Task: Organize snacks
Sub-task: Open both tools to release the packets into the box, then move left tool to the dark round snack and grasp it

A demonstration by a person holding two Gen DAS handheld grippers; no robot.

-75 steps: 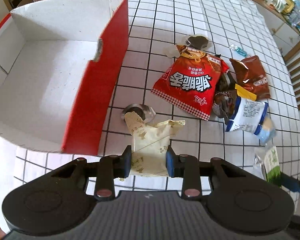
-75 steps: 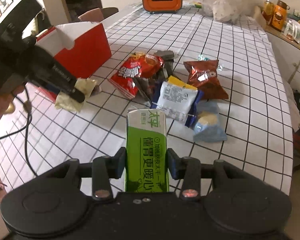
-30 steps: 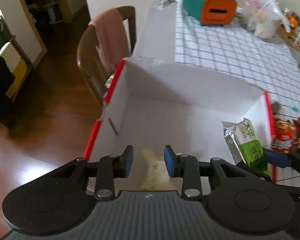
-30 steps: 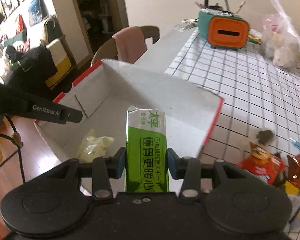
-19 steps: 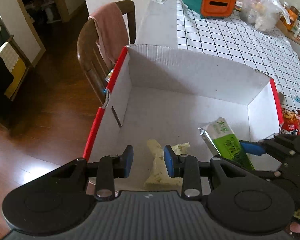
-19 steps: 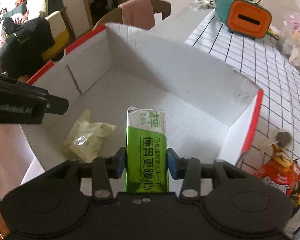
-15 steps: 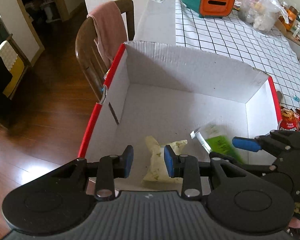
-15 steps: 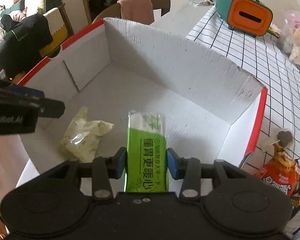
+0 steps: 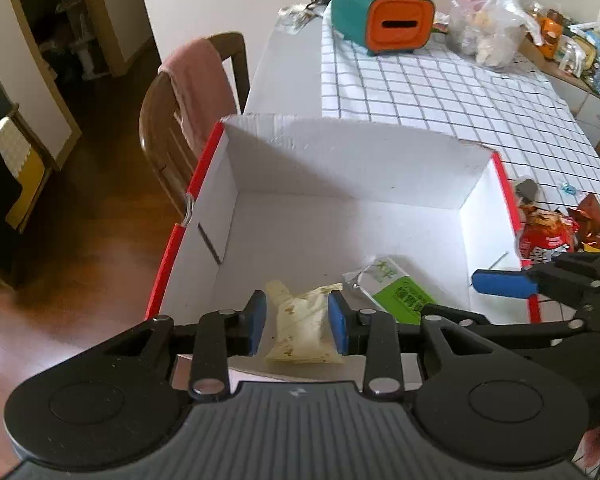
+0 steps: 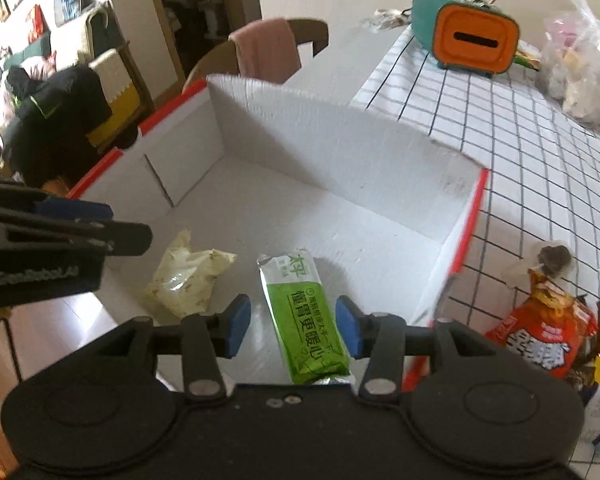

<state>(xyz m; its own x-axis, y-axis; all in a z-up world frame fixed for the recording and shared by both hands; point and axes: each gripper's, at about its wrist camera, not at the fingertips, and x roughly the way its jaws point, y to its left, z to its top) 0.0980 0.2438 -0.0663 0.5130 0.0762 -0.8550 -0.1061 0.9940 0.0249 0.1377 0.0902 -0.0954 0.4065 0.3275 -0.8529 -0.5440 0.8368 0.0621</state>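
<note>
Left wrist view
Box: white inside, red outside, on the checked table.
Left gripper: fingers drawn close together, gripping nothing.
Yellow pack: flat on the box floor, below those fingers.

Right wrist view
Right gripper: jaws opening, pads clear of the green pack between them.
Green pack: lying on the box floor, near the yellow pack, not touching it.
Red bag: on the table outside the box.

The green packet's near end is slipping out of sight behind the right tool's body; beside the box, the red bag is showing blurred print.
</note>
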